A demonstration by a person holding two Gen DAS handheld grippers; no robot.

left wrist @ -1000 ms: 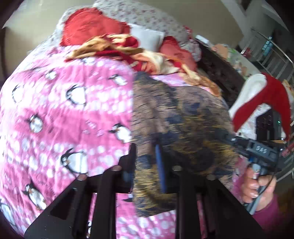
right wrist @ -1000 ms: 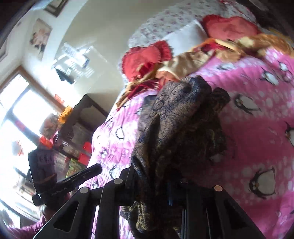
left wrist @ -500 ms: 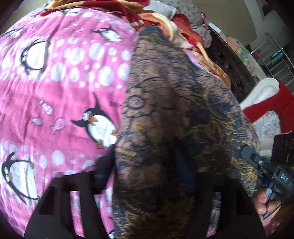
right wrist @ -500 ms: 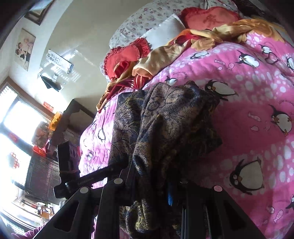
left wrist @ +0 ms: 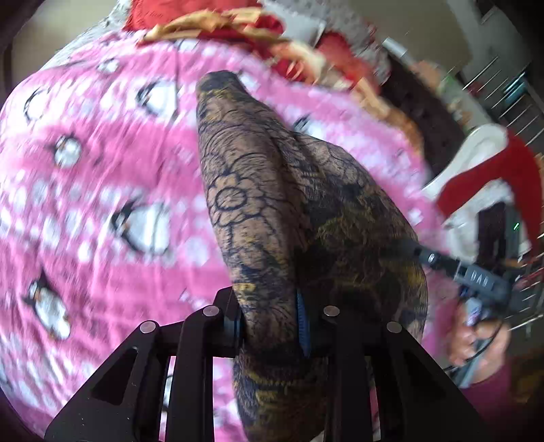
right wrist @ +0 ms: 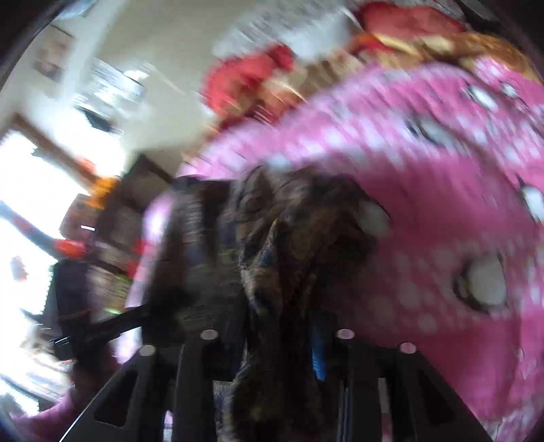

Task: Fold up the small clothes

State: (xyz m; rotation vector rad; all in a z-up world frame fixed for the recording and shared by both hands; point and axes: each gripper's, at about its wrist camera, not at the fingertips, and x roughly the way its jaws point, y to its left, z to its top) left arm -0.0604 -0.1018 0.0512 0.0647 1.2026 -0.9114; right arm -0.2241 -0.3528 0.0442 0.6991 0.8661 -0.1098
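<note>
Fabric, thin and crinkled, brown-gold with dark floral tracery, is bunching between the blue-padded fingers of the left gripper, which is clenching a fold of the garment. The right gripper is likewise gripping the same garment, though that view is badly smeared. The cloth is arching up as a rounded ridge over the pink penguin-print blanket. Half a second ago it was spreading flat and filling the left view; now it is narrower and humped. Farther off, red and gold cushions are lying at the bedhead.
</note>
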